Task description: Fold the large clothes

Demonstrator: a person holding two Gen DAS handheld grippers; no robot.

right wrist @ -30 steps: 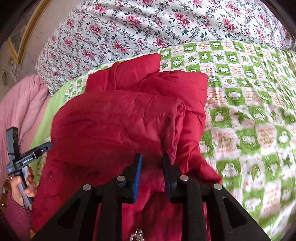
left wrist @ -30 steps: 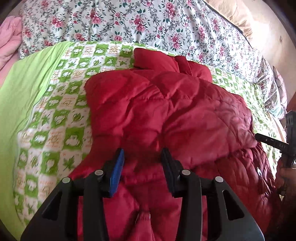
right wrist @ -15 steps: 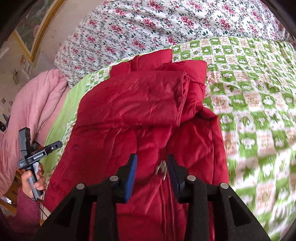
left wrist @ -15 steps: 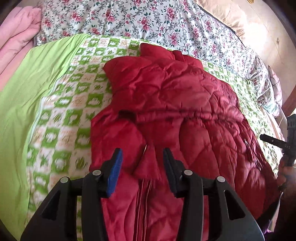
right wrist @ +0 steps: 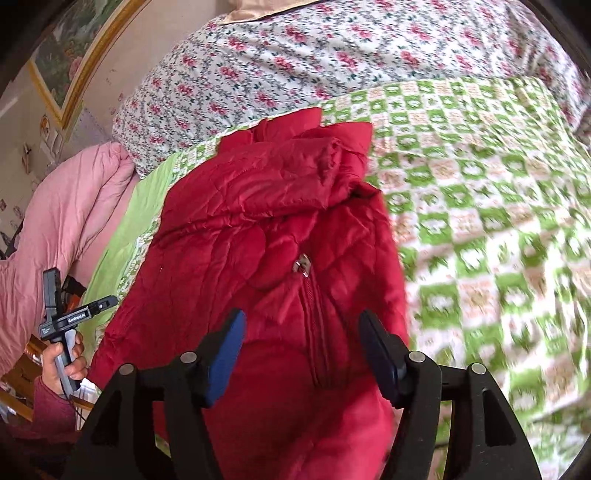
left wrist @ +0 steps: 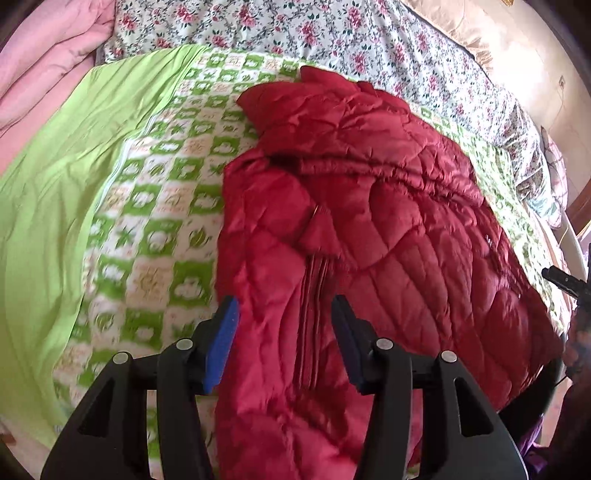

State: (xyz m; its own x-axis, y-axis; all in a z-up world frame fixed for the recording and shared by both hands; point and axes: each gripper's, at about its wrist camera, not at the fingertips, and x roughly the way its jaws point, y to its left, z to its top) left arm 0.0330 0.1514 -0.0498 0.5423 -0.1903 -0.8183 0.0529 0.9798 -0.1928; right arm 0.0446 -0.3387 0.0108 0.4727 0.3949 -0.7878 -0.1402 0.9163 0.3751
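Note:
A large red quilted jacket (left wrist: 369, 206) lies spread on the green-and-white checked bedspread (left wrist: 159, 206), its far part folded over itself. It also shows in the right wrist view (right wrist: 266, 229), with the zipper pull (right wrist: 303, 264) near its middle. My left gripper (left wrist: 284, 325) is open and empty, above the jacket's near left edge and zipper strip. My right gripper (right wrist: 301, 343) is open and empty, above the zipper line at the jacket's near end. The other handheld gripper shows at the left edge of the right wrist view (right wrist: 70, 317).
A floral quilt (left wrist: 332, 33) lies bunched at the far side of the bed. A pink blanket (right wrist: 62, 221) is piled at one end. A plain green sheet (left wrist: 55, 184) borders the checked bedspread (right wrist: 498, 221). A framed picture (right wrist: 74, 62) hangs on the wall.
Both grippers have opened, let go of the jacket and pulled back toward the near edge. The jacket now lies flatter and more spread out than a second ago.

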